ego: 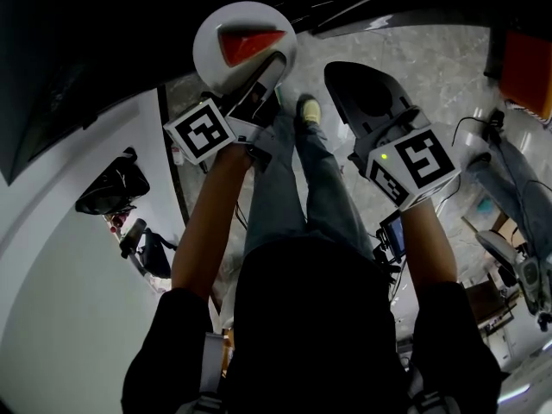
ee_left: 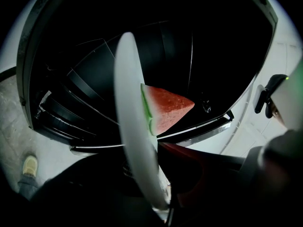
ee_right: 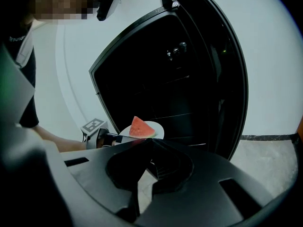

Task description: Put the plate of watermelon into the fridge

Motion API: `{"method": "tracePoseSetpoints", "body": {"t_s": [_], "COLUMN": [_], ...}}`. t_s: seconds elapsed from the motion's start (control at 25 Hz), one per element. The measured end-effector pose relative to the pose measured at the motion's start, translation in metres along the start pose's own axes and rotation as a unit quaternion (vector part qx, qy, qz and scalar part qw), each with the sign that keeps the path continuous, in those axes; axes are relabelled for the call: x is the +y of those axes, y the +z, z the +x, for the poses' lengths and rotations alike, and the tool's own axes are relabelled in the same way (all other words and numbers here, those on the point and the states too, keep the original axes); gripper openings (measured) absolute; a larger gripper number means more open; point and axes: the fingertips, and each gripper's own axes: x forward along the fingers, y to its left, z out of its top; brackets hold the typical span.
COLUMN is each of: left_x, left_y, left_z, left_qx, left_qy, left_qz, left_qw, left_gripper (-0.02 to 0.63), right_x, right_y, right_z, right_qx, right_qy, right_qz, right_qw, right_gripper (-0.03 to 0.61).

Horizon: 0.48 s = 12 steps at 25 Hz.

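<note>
Nearest, the person's two bare forearms reach forward, each ending in a marker cube, the left one and the right one, above a grey marbled floor where a pale shoe shows between them. The right gripper is on the right, its black jaws clenched tip to tip with nothing between them, and it touches nothing. On the left, the left gripper is grasping the near rim of the white plate, with its jaws pinched on the edge from both faces. The plate juts out beyond the jaws, clear of any surface. A red wedge of watermelon with a thin green rind lies on it, near the middle. Just beyond is the open black fridge, with a dark interior and faint shelf edges. From the right gripper view the plate hangs low at the fridge's mouth, in front of the lower shelves. I cannot tell whether it has crossed the threshold. A white wall surrounds the fridge, farthest back.
</note>
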Motion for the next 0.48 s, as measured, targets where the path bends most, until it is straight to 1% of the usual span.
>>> {"method": "tracePoseSetpoints", "body": {"t_s": [0.2, 0.4, 0.48], "left_x": [0.008, 0.028, 0.032], "left_y": [0.009, 0.021, 0.026], "left_z": [0.011, 0.022, 0.025], "left_qx": [-0.001, -0.006, -0.011], "left_qy": [0.003, 0.018, 0.013], "left_qz": [0.001, 0.007, 0.001], "left_qw": [1.0, 0.9998, 0.9999], "left_gripper": [0.058, 0.057, 0.057], "right_x": [-0.001, -0.006, -0.006], "right_y": [-0.003, -0.005, -0.007], "right_z": [0.004, 0.006, 0.007], "right_qx": [0.004, 0.009, 0.012], "right_qy": [0.005, 0.003, 0.002], "right_qz": [0.002, 0.007, 0.009], "right_qw": [1.0, 1.0, 1.0], "right_gripper": [0.011, 0.012, 0.011]}}
